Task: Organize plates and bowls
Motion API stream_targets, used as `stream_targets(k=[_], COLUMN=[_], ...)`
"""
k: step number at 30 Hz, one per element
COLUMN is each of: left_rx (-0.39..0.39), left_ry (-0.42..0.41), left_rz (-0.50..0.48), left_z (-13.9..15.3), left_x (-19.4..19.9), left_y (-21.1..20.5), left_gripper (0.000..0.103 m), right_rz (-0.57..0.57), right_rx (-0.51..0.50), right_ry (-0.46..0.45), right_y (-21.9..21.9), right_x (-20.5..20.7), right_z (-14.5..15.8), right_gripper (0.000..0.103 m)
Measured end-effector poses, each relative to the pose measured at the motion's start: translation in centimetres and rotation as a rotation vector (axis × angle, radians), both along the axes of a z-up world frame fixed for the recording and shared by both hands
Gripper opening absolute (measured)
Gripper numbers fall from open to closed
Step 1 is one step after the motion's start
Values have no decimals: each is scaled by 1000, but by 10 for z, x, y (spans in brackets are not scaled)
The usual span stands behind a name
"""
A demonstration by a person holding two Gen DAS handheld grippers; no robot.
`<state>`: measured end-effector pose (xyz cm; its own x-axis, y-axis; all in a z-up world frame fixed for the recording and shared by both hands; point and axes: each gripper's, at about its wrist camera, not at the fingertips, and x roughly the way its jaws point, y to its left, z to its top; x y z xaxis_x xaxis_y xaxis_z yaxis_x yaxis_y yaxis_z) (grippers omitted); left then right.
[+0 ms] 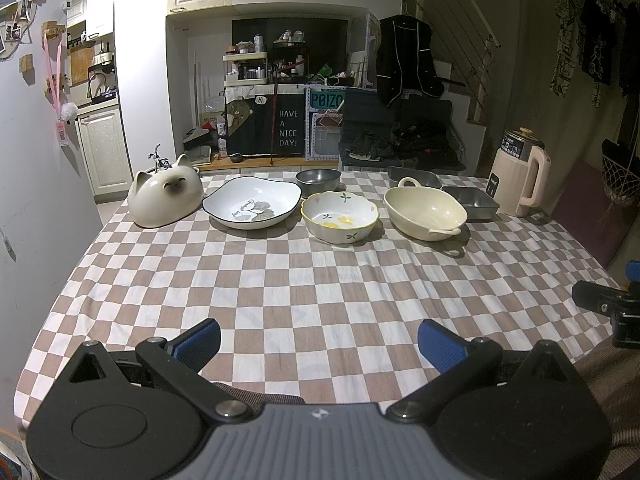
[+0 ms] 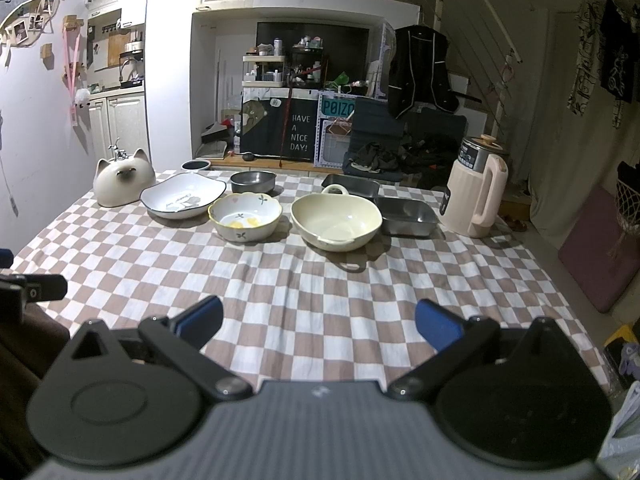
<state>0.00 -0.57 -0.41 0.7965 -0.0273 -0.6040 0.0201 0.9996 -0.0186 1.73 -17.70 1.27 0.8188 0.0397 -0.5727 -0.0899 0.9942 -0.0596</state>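
Dishes stand in a row at the far side of the checkered table (image 1: 280, 280): a white plate with a dark rim (image 1: 252, 207) (image 2: 183, 200), a flower-edged bowl (image 1: 339, 217) (image 2: 245, 216), a cream two-handled bowl (image 1: 425, 212) (image 2: 335, 221), a round steel bowl (image 1: 318, 181) (image 2: 253, 182) and two steel trays (image 1: 470, 201) (image 2: 406, 216). My left gripper (image 1: 319, 342) is open and empty above the near edge. My right gripper (image 2: 319, 322) is open and empty, also near the front edge.
A cat-shaped ceramic lid (image 1: 165, 196) (image 2: 122, 180) sits at the far left. A cream electric kettle (image 1: 520, 174) (image 2: 476, 196) stands at the far right. The right gripper shows at the left wrist view's right edge (image 1: 608, 304).
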Motion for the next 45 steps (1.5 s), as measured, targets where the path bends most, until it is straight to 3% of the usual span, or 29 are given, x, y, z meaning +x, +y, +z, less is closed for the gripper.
stream_targets(k=[24, 33, 39, 45], left_rx=[0, -1, 23, 60], left_ry=[0, 10, -17, -26], left_rz=[1, 54, 55, 63], left_z=[0, 4, 22, 35], left_x=[0, 2, 24, 70], left_y=[1, 9, 17, 34], left_gripper=[103, 103, 103, 103], right_rz=[7, -20, -10, 28], right_rx=[11, 32, 98, 47], right_ry=[4, 16, 64, 17], right_y=[2, -1, -5, 8], right_x=[1, 4, 29, 73], right_z=[-2, -2, 6, 19], right_gripper=[103, 103, 103, 103])
